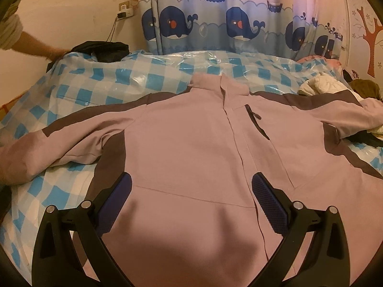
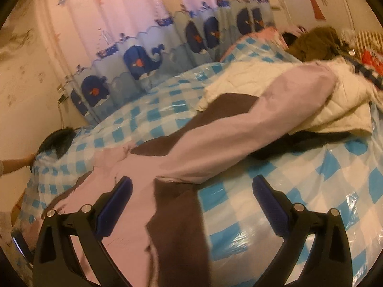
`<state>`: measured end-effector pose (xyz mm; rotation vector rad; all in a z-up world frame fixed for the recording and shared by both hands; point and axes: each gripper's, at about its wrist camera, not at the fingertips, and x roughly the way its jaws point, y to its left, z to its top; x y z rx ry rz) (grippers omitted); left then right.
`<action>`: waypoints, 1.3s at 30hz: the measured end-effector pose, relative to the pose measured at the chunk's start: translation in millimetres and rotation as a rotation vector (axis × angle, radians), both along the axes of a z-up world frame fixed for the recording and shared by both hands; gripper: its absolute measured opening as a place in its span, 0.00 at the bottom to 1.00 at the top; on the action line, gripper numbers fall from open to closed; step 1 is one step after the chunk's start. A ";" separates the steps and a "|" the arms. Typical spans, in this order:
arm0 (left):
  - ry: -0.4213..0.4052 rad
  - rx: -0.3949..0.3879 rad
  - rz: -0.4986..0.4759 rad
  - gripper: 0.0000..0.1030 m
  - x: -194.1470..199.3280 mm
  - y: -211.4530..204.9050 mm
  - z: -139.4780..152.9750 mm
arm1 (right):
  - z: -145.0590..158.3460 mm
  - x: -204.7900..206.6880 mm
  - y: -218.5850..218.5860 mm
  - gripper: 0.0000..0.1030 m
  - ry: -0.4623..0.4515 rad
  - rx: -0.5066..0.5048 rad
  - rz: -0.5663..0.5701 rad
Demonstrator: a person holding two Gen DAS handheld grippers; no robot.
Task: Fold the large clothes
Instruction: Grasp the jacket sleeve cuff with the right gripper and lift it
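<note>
Bed (image 1: 100, 88): covered by a blue-and-white checked cloth under shiny clear plastic; it carries all the clothes.
Curtain (image 1: 215, 16): hangs behind the bed, pink above, blue whales and boats below.
Jacket (image 1: 191, 143): pale lilac with dark brown panels, lying front up and spread flat on the bed, collar toward the curtain, both sleeves stretched out to the sides; in the right wrist view (image 2: 134, 215) its side panel and one sleeve run away toward the pile.
Clothes pile (image 2: 335, 100): a cream quilted garment and a brown one at the far right end of the bed; the jacket's sleeve end rests on it.
Black garment (image 1: 103, 47): lies at the far left corner of the bed, near a bare forearm (image 1: 36, 45) reaching in from the left.
Left gripper (image 1: 191, 189): jaws wide apart, holding nothing, poised above the lower front of the jacket beside its zip line; contact with the fabric cannot be told.
Right gripper (image 2: 191, 189): jaws wide apart, holding nothing, over the jacket's side edge and the bare checked cover next to it.
</note>
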<state>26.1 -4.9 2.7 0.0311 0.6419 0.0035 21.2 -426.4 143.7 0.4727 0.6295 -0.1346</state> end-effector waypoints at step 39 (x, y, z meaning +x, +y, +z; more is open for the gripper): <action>-0.061 -0.040 -0.032 0.94 -14.7 -0.6 1.5 | -66.8 71.8 -236.8 0.19 -0.128 0.518 -0.306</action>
